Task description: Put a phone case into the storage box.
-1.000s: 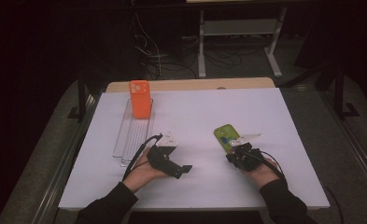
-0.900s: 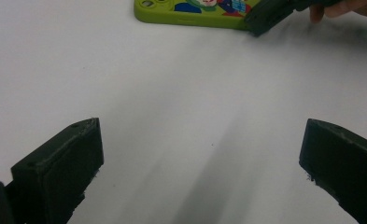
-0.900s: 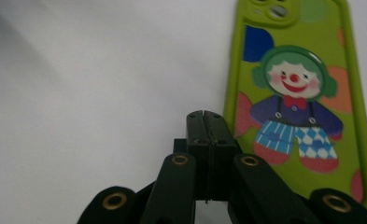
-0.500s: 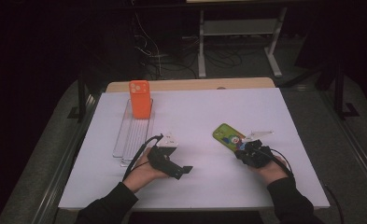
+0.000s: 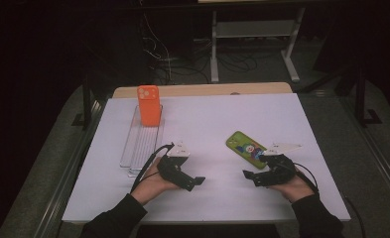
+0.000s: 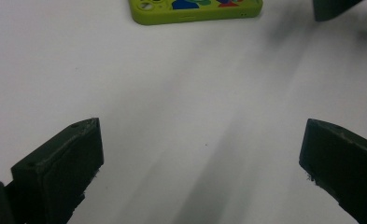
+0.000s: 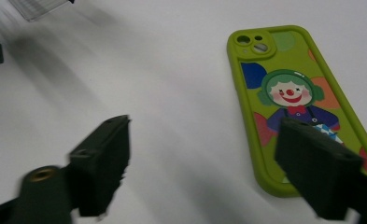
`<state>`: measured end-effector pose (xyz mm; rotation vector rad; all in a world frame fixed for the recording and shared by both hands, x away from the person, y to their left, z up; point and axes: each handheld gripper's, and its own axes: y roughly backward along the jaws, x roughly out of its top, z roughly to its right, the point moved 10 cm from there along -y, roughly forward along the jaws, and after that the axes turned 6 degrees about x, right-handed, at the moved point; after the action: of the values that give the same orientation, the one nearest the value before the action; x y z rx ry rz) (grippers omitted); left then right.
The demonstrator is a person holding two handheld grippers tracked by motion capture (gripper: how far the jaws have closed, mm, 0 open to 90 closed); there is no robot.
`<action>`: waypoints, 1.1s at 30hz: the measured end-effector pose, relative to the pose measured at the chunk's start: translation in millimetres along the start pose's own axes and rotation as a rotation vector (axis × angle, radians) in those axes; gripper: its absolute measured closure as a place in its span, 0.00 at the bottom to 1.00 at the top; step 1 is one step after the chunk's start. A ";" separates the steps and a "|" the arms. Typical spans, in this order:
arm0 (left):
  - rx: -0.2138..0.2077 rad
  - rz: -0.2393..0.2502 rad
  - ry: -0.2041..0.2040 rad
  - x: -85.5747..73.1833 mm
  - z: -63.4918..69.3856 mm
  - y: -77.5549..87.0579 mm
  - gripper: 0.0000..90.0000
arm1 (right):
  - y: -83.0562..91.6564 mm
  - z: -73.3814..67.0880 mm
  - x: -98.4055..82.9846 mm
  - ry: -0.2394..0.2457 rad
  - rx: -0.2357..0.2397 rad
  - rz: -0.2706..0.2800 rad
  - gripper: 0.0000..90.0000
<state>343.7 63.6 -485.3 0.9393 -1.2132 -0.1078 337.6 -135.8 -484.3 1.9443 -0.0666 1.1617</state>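
On white tabletop (image 5: 207, 124): green clown-printed silicone phone case (image 5: 246, 148) released, lying flat; right tool (image 5: 251, 176) jaws just spread, empty; left tool (image 5: 196, 182) spread, idle; orange case (image 5: 149, 105) already propped in clear tray (image 5: 142, 144).

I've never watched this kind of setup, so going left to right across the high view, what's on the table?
Clear tray with orange phone case → left gripper → green clown phone case → right gripper.

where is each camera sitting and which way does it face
High view: above the person's side, looking forward and down on the table; shows both forearms, left gripper and right gripper.
Left gripper view: rides the left gripper, looks between its open jaws toward the green phone case.
Right gripper view: rides the right gripper, jaws open beside that case.
All three share the green case.
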 end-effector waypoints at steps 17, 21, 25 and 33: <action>-0.007 0.001 0.009 0.1 1.7 -0.3 0.00 | -2.1 -8.5 -3.6 0.049 0.024 0.011 0.00; -0.012 -0.002 0.006 0.2 1.5 0.2 0.00 | -0.2 -9.5 -1.0 0.044 0.032 0.019 0.00; -0.018 0.003 0.013 1.3 1.8 0.4 0.00 | 1.2 -10.3 2.4 0.053 0.041 0.013 0.00; -0.018 0.011 0.015 2.7 2.6 1.4 0.00 | 0.7 -11.7 7.6 0.059 0.053 -0.034 0.00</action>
<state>342.1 61.6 -482.3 0.9163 -1.2014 -0.1019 333.4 -125.6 -475.8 1.9486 0.0281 1.2082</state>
